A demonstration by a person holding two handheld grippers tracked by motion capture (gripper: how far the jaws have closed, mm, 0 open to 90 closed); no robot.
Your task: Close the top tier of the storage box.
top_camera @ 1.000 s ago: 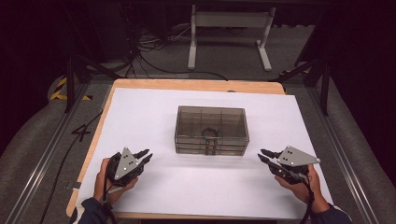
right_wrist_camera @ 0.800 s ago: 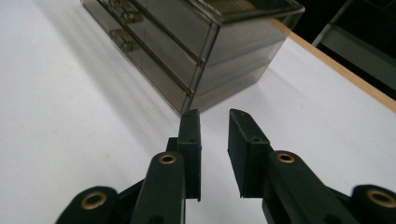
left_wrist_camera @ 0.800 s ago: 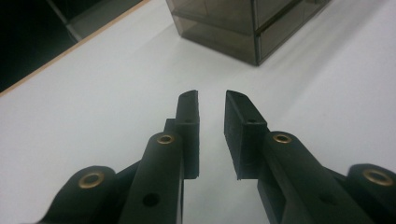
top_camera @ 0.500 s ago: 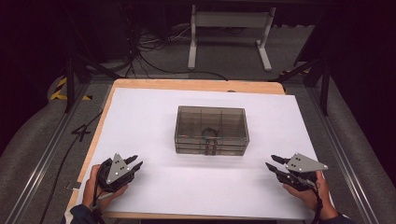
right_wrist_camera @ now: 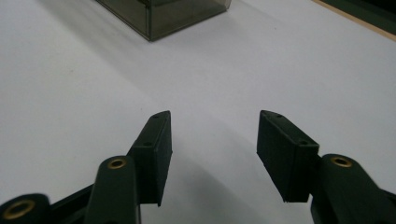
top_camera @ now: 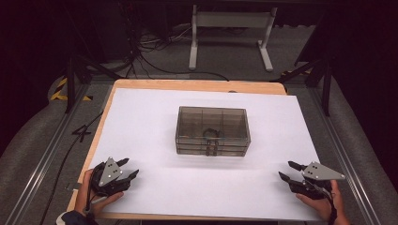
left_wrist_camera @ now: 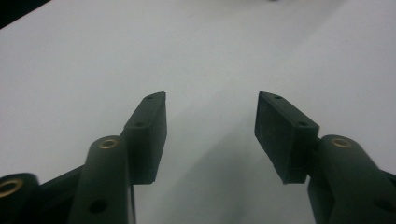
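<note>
A smoky clear plastic box (top_camera: 212, 130) with inner compartments and a closed lid stands in the middle of the white sheet (top_camera: 155, 126); a small dark item lies inside it. My left gripper (top_camera: 130, 168) rests low at the near left corner of the sheet, open, nothing between its jaws (left_wrist_camera: 211, 116). At the near right my right gripper (top_camera: 289, 170) is also open and holds nothing (right_wrist_camera: 214, 133). A corner of the box (right_wrist_camera: 163, 14) shows at the top of the right gripper view. Both grippers are well apart from the box.
The white sheet covers a wooden table (top_camera: 197, 85) whose edge shows at the back and left. Beyond the table are cables (top_camera: 141, 51) on the floor and a white metal stand (top_camera: 230, 33). Metal rails (top_camera: 42, 154) run along both sides.
Both grippers have drawn back toward the near edge and outward, the left one to the left corner and the right one farther right. The box has stayed put.
</note>
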